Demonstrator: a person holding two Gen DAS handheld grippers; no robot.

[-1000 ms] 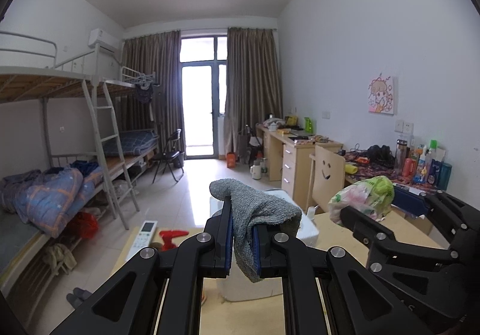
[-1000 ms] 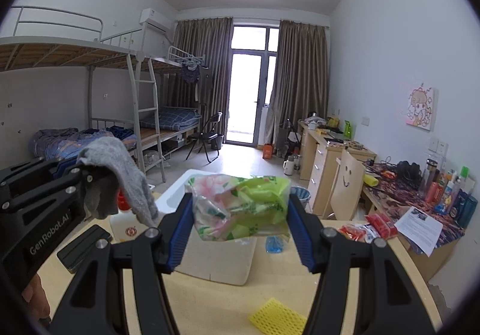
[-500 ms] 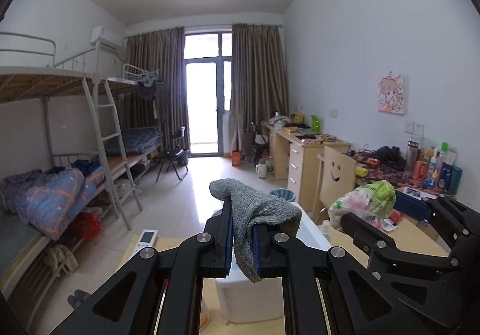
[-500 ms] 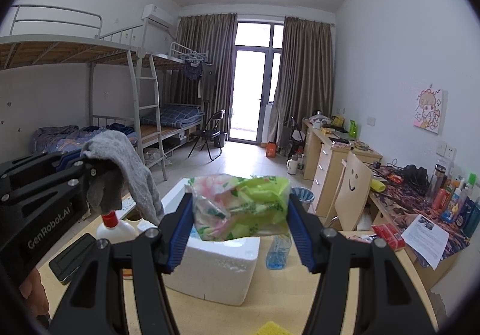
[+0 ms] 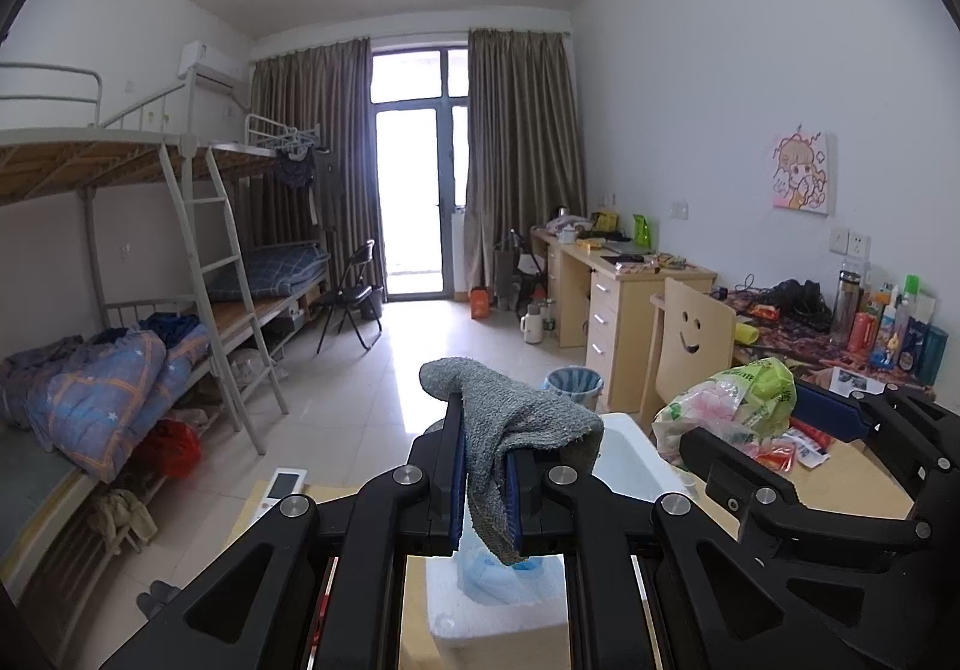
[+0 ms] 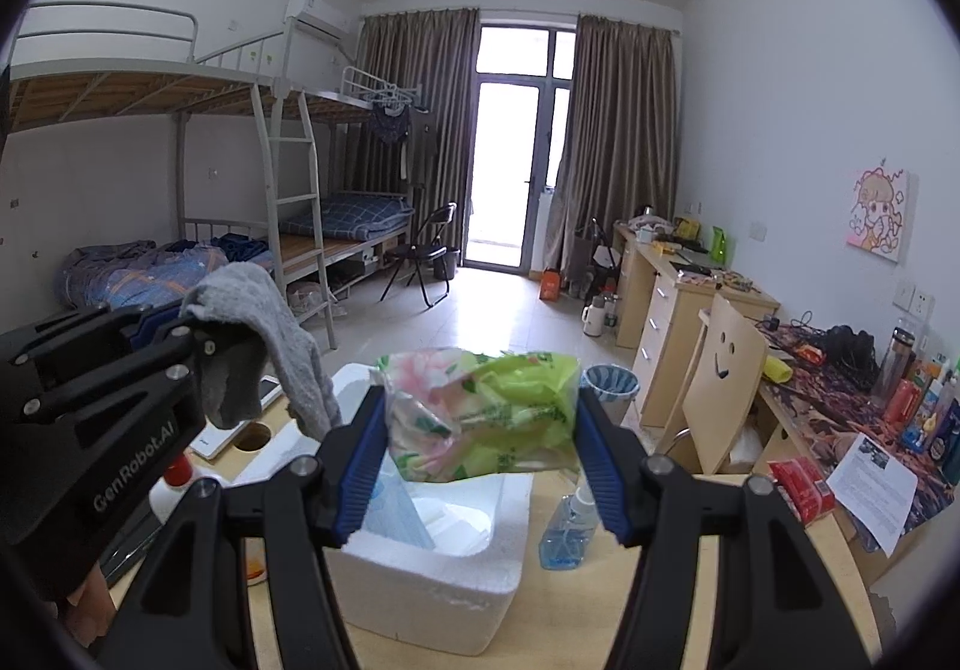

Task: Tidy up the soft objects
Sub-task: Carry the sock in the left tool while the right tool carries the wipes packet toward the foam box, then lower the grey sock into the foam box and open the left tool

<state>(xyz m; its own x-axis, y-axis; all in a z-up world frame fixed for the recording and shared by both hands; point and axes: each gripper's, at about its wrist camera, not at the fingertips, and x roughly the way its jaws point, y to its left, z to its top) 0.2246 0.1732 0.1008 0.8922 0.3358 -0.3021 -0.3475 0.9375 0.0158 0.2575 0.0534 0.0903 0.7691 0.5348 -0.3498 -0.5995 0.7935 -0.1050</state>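
My left gripper is shut on a grey knitted cloth that droops over its fingers; the same cloth shows at the left of the right wrist view. My right gripper is shut on a green and pink plastic packet, also seen in the left wrist view as the packet. Both are held in the air over a white foam box on the wooden table. Something light blue lies inside the box.
A clear spray bottle stands right of the box. A red-capped bottle and a white remote lie on the left. A smiley-face chair, a blue bin, desks and bunk beds surround the table.
Both grippers have moved forward over the table with their loads, so the foam box now lies right under them. Neither grip has changed.
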